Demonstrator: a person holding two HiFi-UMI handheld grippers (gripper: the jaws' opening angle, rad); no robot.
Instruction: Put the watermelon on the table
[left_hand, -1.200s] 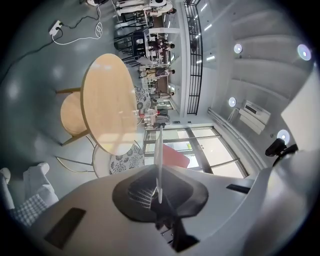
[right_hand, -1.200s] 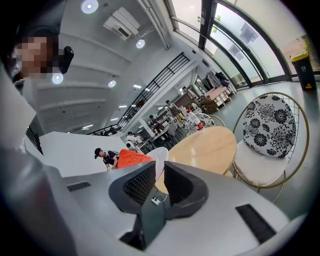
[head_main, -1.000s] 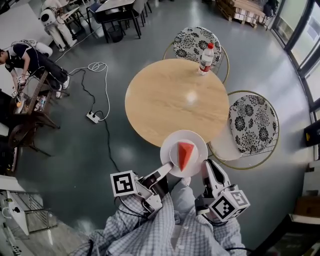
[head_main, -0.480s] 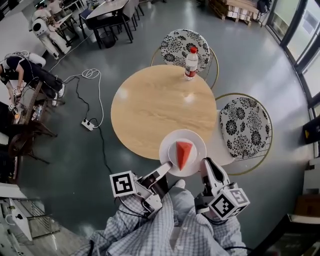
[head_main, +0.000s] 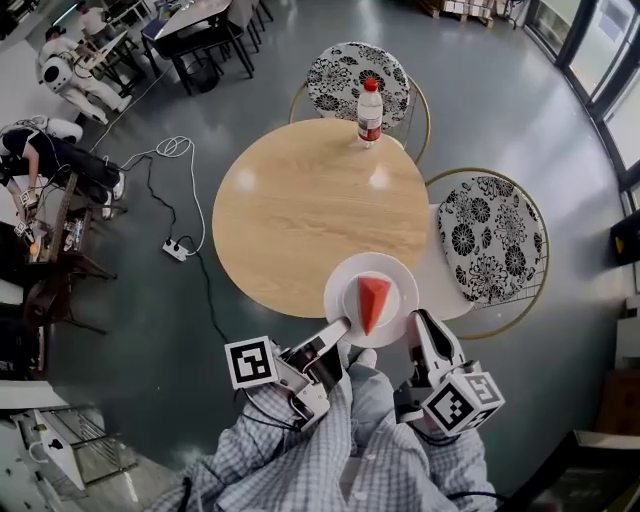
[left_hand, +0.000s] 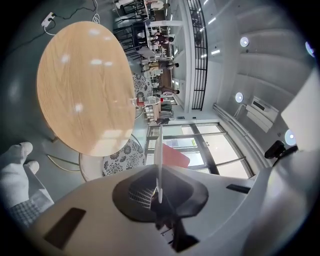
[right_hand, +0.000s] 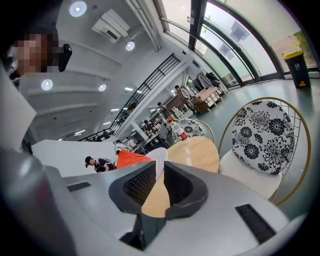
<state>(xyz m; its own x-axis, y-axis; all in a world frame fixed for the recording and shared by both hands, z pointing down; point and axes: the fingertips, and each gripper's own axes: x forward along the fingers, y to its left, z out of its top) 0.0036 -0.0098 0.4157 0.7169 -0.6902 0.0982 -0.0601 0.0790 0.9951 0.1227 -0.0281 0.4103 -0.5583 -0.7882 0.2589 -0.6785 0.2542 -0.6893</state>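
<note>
Watermelon (head_main: 372, 302) wedge sits on white plate (head_main: 341, 283) at lower centre of head view. Plate overlaps lower edge of round tabletop (head_main: 300, 210); open wood beyond it. Left tool (head_main: 339, 327) and right tool (head_main: 418, 320), near level, each clenched on plate rim. Bottle (head_main: 369, 113) at tabletop's upper edge.

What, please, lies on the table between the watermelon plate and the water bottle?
Nothing; the head view shows only bare tabletop between the plate and the bottle.

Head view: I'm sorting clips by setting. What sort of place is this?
Likely a café-style seating area in a large hall: round wooden table, floral-cushioned chair, tall glass wall.
</note>
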